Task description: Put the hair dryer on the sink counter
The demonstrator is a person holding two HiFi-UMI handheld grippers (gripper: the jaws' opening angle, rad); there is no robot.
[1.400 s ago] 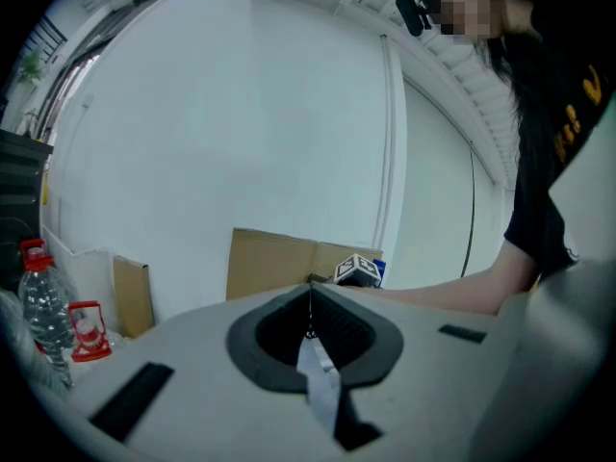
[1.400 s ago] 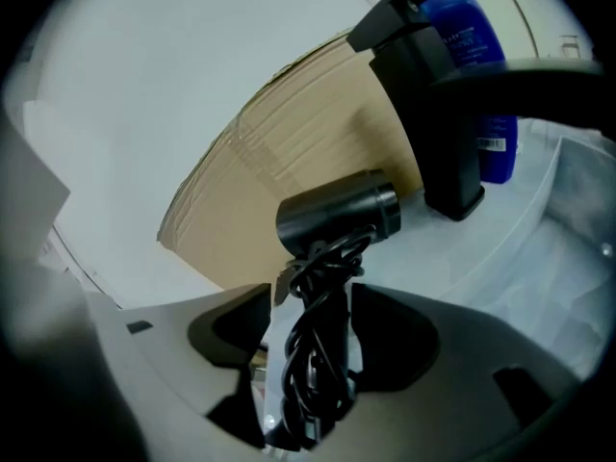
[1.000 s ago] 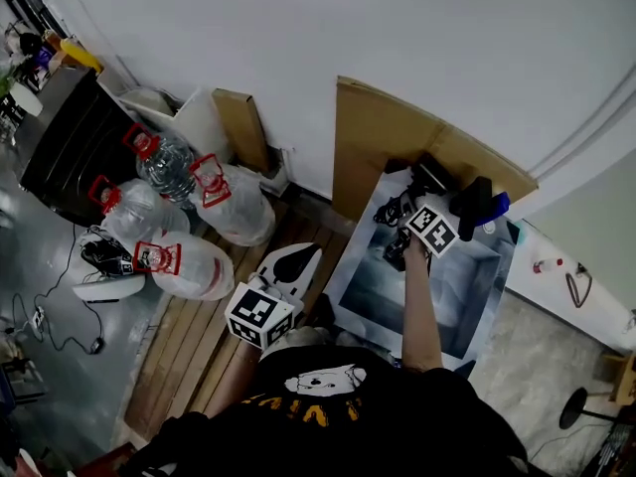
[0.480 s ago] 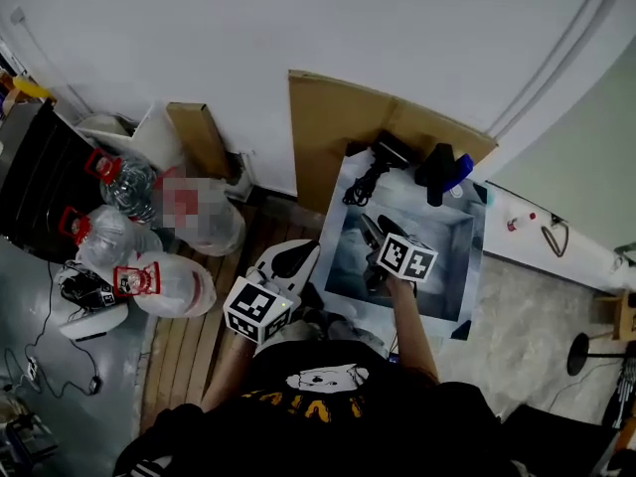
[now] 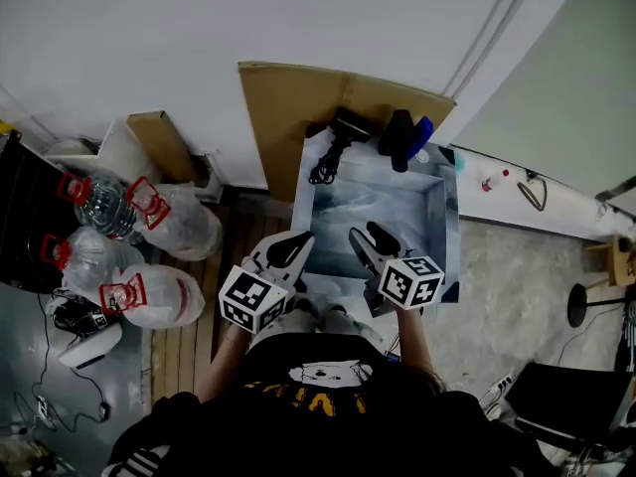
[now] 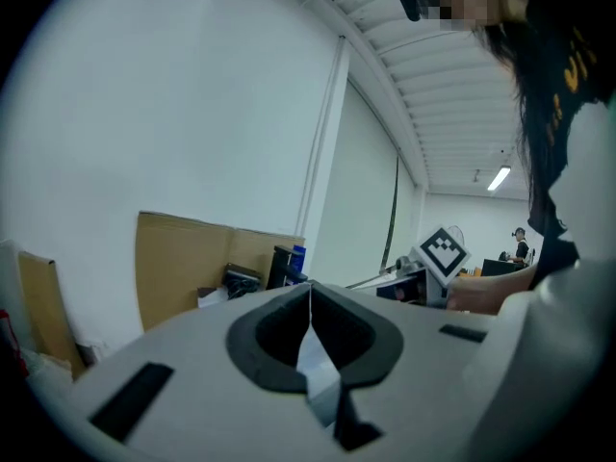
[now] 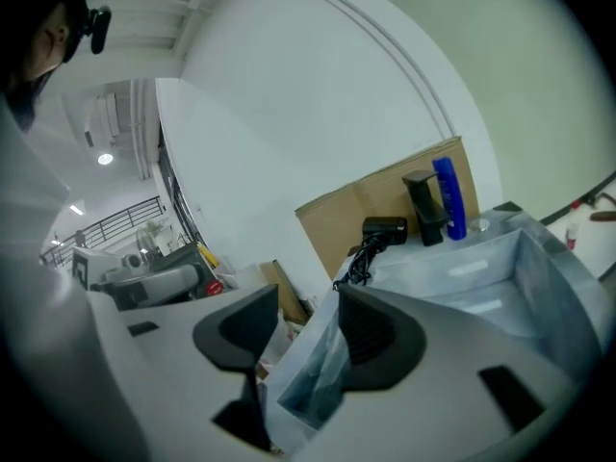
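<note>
White wall [image 5: 149, 28] and a brown cardboard sheet [image 5: 288, 97] stand behind the steel sink [image 5: 383, 212] as we look steeply down on it, a gripper in each hand. The black hair dryer [image 5: 348, 125] lies on the counter [image 5: 370, 157] at the sink's back left corner, close against the cardboard, and its coiled cord [image 5: 323, 167] trails over the rim toward the basin. A black faucet [image 5: 397, 139] rises at the middle of the sink's back edge, with a blue bottle [image 5: 421, 132] just beside it toward the sink's right. We hold the left gripper [image 5: 293, 246] off the sink's front left corner, its jaws pressed together with nothing between them, well apart from the dryer. Our right gripper [image 5: 373, 237] hangs over the sink's front edge, pointing toward the back. Its jaws stand apart and empty, having just been closing, and touch nothing. From that gripper's own view, the dryer [image 7: 385, 229] sits far past the jaw tips at the sink's far corner. Several large clear water bottles [image 5: 149, 296] with red handles lie on the floor well to the left of the sink, beyond a run of wooden slats [image 5: 194, 336].
</note>
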